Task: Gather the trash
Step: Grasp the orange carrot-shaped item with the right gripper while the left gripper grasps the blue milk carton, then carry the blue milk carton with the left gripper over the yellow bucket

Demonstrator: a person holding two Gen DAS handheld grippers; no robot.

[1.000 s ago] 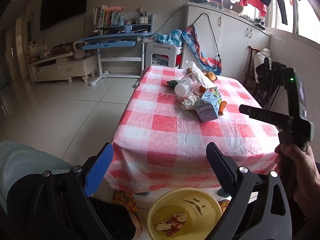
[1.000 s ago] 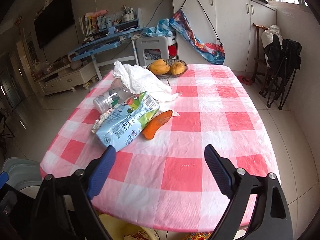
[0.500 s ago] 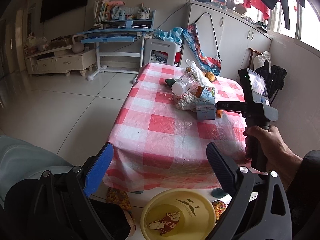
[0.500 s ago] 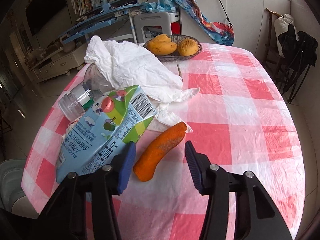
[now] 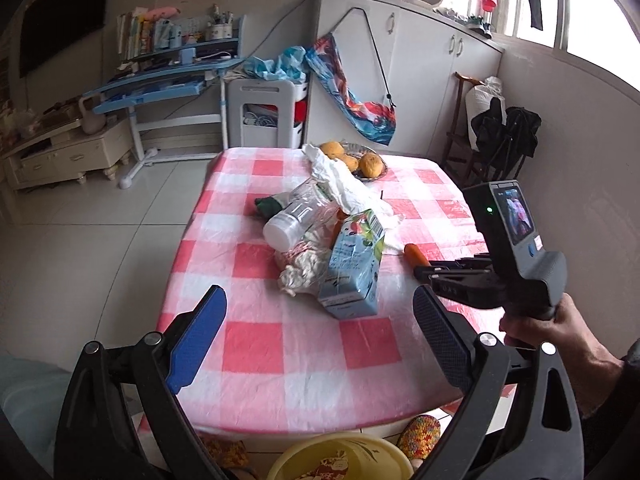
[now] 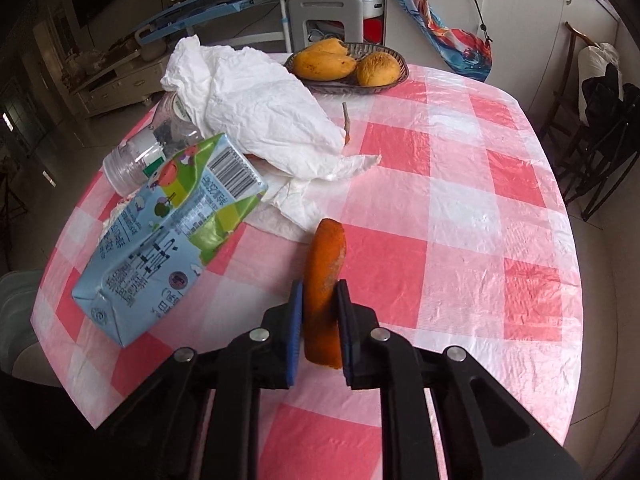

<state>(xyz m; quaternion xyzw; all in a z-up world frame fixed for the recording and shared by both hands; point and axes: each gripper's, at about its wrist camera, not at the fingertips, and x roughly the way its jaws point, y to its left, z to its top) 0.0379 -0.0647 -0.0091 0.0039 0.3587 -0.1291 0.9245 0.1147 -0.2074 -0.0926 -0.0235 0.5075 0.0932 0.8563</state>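
Observation:
On the red-and-white checked table lies a heap of trash: a light blue drink carton, a clear plastic bottle, crumpled white paper and a wadded wrapper. An orange carrot piece lies right of the carton. My right gripper is closing, its blue pads pressing both sides of the carrot. My left gripper hangs open above the near table edge, nothing between its fingers.
A basket of yellow fruit stands at the table's far end. A yellow basin with scraps sits on the floor below the near edge. A hand holds the right gripper. Chairs draped in dark cloth stand at the right wall.
The right gripper dropped toward the carrot and its jaws closed from wide to pressing on it. The left gripper moved forward over the table's near edge, the basin slipping low in its view.

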